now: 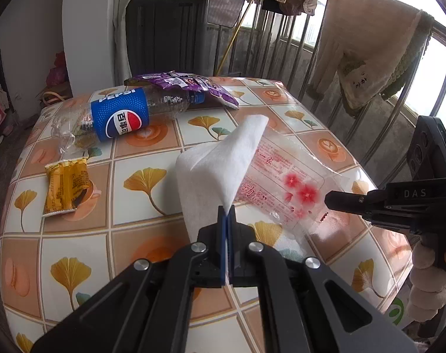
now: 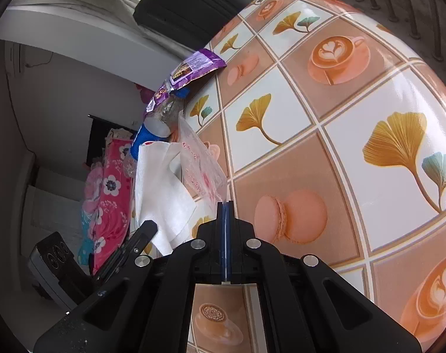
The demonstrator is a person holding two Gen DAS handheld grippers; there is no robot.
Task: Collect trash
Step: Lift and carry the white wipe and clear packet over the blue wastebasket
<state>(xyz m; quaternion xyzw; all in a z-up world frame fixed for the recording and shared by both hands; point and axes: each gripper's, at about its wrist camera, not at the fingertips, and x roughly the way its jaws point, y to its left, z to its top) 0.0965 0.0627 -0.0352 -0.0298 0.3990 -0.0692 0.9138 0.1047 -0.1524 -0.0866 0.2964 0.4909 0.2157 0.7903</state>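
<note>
My left gripper (image 1: 227, 210) is shut on a white tissue (image 1: 217, 164), which stands up off the patterned table (image 1: 140, 194). My right gripper (image 2: 226, 204) is shut on the corner of a clear plastic wrapper with red flowers and print (image 1: 284, 185); the wrapper lifts from the table in the right wrist view (image 2: 198, 164). The right gripper also shows at the right of the left wrist view (image 1: 328, 200), touching the wrapper's edge. The tissue also shows in the right wrist view (image 2: 161, 188). A crushed Pepsi bottle (image 1: 120, 114), a purple snack bag (image 1: 190, 85) and a yellow wrapper (image 1: 65, 185) lie on the table.
A metal balcony railing (image 1: 384, 111) with a hung beige garment (image 1: 367, 56) runs along the table's right side. A dark chair back (image 1: 167, 32) stands behind the table. Pink floral fabric (image 2: 111, 188) lies on the floor to the left.
</note>
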